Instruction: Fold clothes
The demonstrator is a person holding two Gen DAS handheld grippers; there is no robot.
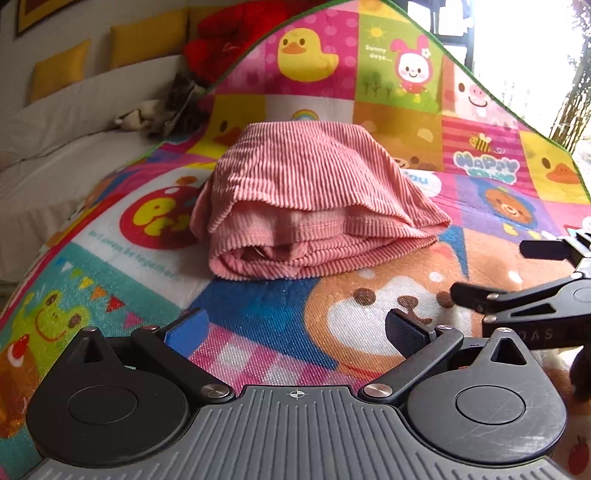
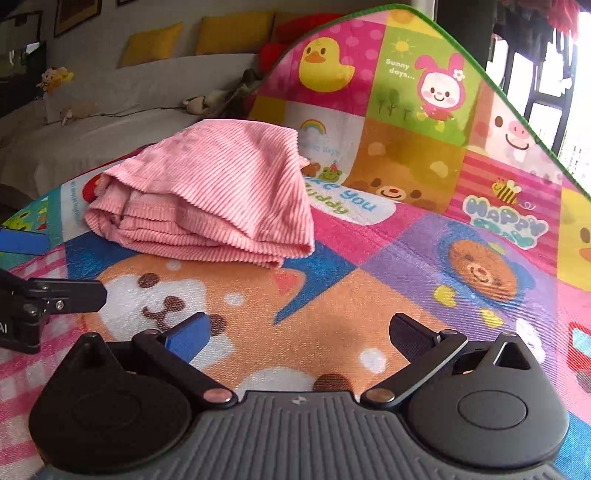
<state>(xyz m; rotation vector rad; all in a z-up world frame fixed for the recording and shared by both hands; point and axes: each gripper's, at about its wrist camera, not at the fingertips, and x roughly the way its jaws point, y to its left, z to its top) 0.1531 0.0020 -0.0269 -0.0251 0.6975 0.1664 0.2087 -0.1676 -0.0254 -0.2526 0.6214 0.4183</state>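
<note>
A pink corduroy garment lies folded into a thick bundle on the colourful cartoon play mat. It also shows in the right wrist view, ahead and to the left. My left gripper is open and empty, a short way in front of the bundle. My right gripper is open and empty over the mat, to the right of the bundle. Each gripper shows at the edge of the other's view: the right gripper and the left gripper.
The mat has a green border and ends at the far right. A white sofa with yellow cushions stands behind at the left. A red plush and crumpled cloth lie near the mat's far edge. Bright windows are at the right.
</note>
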